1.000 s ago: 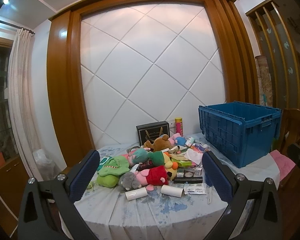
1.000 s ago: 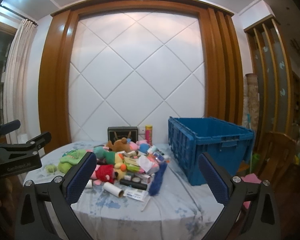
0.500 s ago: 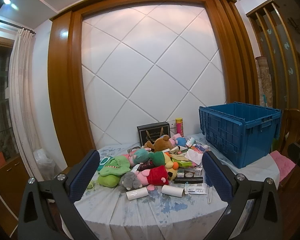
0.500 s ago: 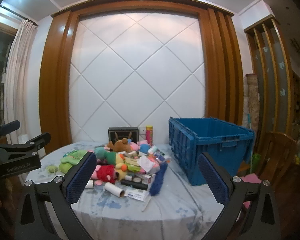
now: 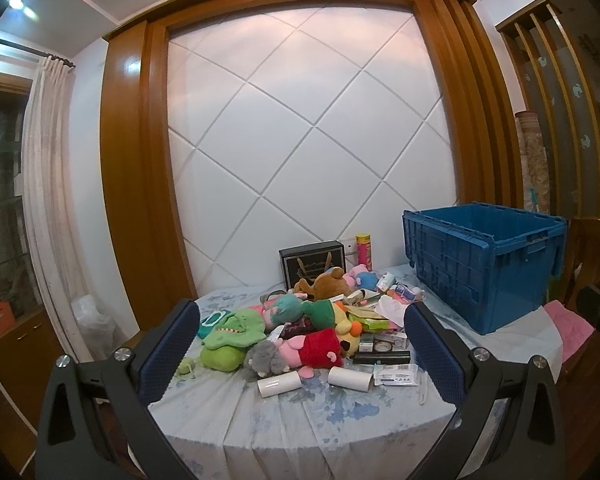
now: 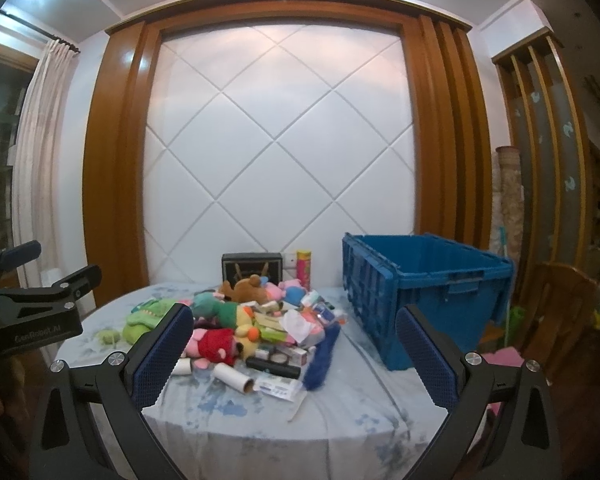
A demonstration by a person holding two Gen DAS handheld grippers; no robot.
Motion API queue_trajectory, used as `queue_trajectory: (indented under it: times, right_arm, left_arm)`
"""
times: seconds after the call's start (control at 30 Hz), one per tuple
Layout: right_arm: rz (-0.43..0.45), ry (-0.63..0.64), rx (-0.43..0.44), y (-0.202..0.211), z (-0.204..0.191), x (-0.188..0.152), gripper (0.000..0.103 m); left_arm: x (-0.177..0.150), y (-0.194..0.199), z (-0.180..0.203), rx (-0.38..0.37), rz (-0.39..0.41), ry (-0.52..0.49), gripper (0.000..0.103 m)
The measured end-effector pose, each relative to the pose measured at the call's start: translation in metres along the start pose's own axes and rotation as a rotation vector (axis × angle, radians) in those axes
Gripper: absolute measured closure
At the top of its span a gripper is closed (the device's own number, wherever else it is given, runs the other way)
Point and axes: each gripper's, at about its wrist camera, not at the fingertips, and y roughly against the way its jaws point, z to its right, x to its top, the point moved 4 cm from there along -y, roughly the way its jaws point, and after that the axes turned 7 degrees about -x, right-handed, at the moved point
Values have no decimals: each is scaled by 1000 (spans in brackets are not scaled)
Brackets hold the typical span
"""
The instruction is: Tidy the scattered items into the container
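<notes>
A heap of scattered items lies mid-table: a green plush [image 5: 230, 330], a red and pink plush [image 5: 312, 348] [image 6: 214, 340], a brown bear [image 5: 326, 284] [image 6: 246, 286], two white rolls [image 5: 279, 384] [image 5: 349, 379], boxes and packets. An open blue crate [image 5: 484, 264] [image 6: 424, 292] stands at the table's right; its inside is hidden. My left gripper [image 5: 300, 346] is open and empty, short of the heap. My right gripper [image 6: 292, 350] is open and empty, also short of the table. The left gripper [image 6: 40, 280] shows at the right wrist view's left edge.
The round table [image 5: 300, 420] has a blue-flowered white cloth. A black gift box [image 5: 312, 264] and a yellow-red can [image 5: 364, 252] stand at the back by the wall. A blue duster [image 6: 322, 356] lies near the crate. A wooden chair [image 6: 560, 308] with a pink cushion stands right.
Both grippers stay open and empty. The views have barely shifted; nothing on the table has moved.
</notes>
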Motion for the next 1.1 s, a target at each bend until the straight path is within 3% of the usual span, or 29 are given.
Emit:
queue_trajectory:
  times: [0.73,1.1]
  right_arm:
    - [-13,7,35,-12,2,-4,0]
    - [-50,24,76,-44,14,-26,0]
  left_arm:
    - [-6,-11,2,27,-19,-7,0]
    - [-46,-31,-11,103,-83,1,0]
